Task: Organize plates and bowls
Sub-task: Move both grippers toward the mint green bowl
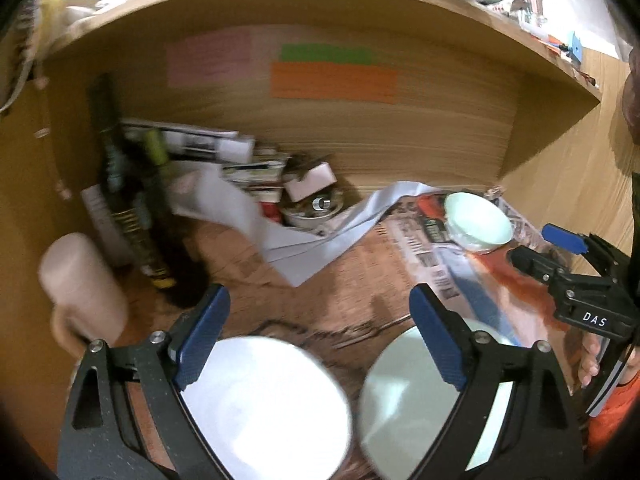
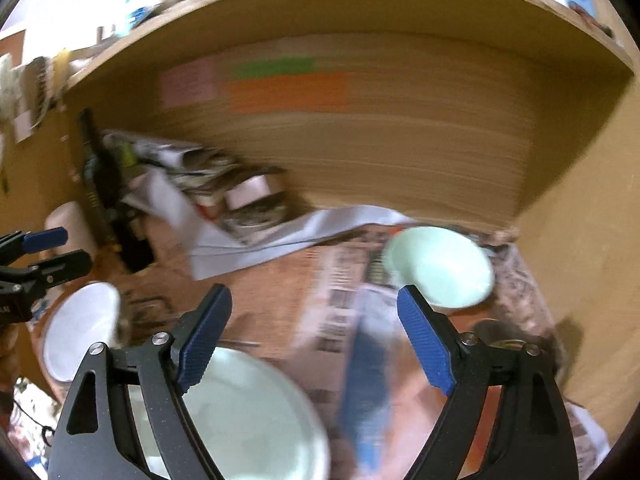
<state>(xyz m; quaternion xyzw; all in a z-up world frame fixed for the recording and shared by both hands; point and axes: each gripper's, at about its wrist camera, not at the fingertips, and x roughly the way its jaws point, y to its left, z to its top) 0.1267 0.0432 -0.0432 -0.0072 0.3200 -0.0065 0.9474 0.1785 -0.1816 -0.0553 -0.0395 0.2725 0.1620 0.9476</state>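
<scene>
A white plate [image 1: 268, 404] and a pale green plate [image 1: 400, 400] lie side by side on the shelf floor, under my open, empty left gripper [image 1: 320, 336]. A pale green bowl [image 1: 478, 220] stands on newspaper at the back right. In the right wrist view my right gripper [image 2: 316, 332] is open and empty above the newspaper, with the green plate [image 2: 256, 412] under its left finger, the bowl [image 2: 440, 266] just beyond its right finger and the white plate [image 2: 80, 332] at left. Each gripper shows in the other's view: the right [image 1: 552, 252], the left [image 2: 52, 250].
This is a wooden cubby with a back wall [image 1: 360, 140] and a right side wall [image 2: 580, 240]. Dark bottles [image 1: 132, 200], magazines, a small box [image 1: 310, 180] and loose white paper [image 1: 288, 240] crowd the back left. A beige cylinder [image 1: 80, 284] stands at left.
</scene>
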